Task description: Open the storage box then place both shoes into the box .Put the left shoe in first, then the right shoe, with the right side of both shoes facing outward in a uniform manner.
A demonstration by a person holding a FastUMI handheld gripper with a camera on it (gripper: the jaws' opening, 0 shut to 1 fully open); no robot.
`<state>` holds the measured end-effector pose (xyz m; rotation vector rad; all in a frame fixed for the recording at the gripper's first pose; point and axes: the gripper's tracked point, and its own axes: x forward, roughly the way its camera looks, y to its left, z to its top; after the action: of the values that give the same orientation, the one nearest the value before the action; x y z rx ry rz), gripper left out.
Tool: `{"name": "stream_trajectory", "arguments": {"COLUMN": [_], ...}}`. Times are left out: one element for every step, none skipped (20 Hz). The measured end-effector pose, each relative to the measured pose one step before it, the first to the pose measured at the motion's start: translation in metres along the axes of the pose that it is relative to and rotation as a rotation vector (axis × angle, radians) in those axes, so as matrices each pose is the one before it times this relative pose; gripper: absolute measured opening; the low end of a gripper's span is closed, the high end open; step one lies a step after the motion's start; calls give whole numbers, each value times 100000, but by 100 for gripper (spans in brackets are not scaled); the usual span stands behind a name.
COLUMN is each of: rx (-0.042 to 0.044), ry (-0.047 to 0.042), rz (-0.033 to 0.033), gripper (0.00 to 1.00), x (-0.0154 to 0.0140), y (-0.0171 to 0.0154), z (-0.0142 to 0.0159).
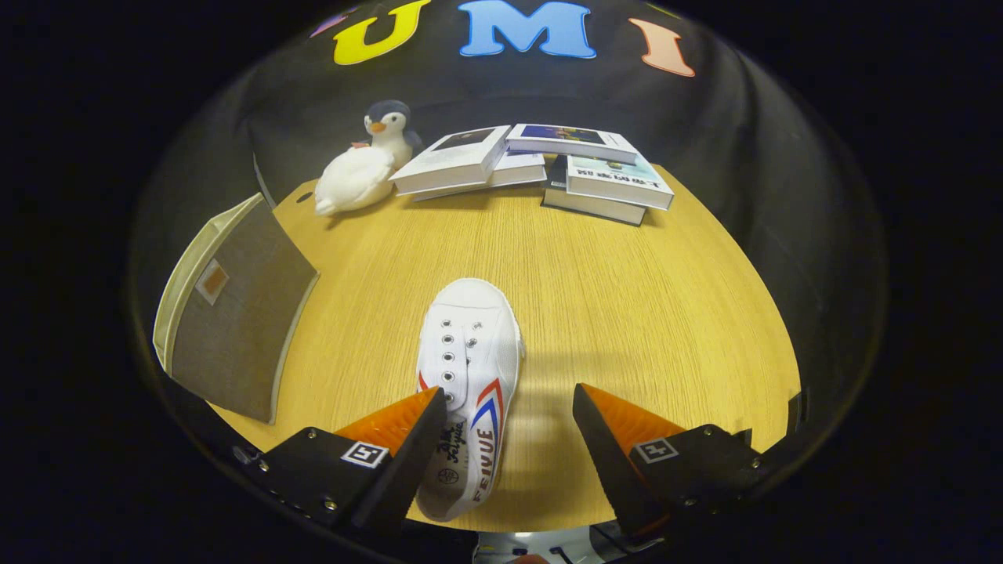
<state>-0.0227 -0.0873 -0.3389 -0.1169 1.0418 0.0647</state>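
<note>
one white shoe (468,368) lies between the gripper (508,427) fingers, nearer the left one — jaws wide apart, gripping nothing; storage box (235,313) at ten o'clock.

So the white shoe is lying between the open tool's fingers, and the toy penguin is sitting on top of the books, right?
Not quite. The gripper view shows the toy penguin on the wooden table, beside the books, not on top of them. The rest holds: the white shoe lies between the fingers of the open tool.
</note>
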Motion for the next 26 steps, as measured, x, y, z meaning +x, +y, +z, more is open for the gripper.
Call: {"name": "stream_trajectory", "arguments": {"rx": [-160, -159, -200, -191, -248, -366, -303, 1168, 1723, 1397, 1145, 839, 245, 7, -66, -376, 2181, 1129, -1033, 7, 1846, 2553, 1185, 3763, 1842, 2998], "ry": [1017, 855, 1130, 1071, 1272, 1620, 1699, 783, 507, 424, 501, 189, 69, 147, 539, 468, 599, 147, 1093, 253, -2008, 724, 91, -3008, 2405, -191], "rz": [16, -55, -360, -202, -655, -865, -609, 853, 410, 1324, 1435, 1827, 724, 69, 441, 624, 4272, 19, -880, -667, -4131, -64, -21, -2213, 1877, 1260], "gripper": [98, 98, 98, 98, 98, 98, 98, 99, 98, 98, 98, 91, 84, 78, 77, 77, 77, 60, 44, 43, 43, 13, 13, 13, 0, 0], "x": [321, 315, 401, 283, 345, 345, 206, 298, 91, 209, 229, -80, 123, 106, 150, 114, 91, 419, -618, -75, -180, 65, -24, -788, 474, -381], "y": [13, -44, -51, -63, -158, -203, -58, 269, 80, 116, 295, 367, 177, 21, 184, 93, 940, -147, 57, 49, -821, 24, 42, -494, 297, 800], "z": [-221, -126, -207, -198, -259, -305, -412, -187, 19, 11, -165, -11, -12, 45, -36, 3, -87, 102, -166, 9, 377, -337, -17, 762, -739, -240]}}
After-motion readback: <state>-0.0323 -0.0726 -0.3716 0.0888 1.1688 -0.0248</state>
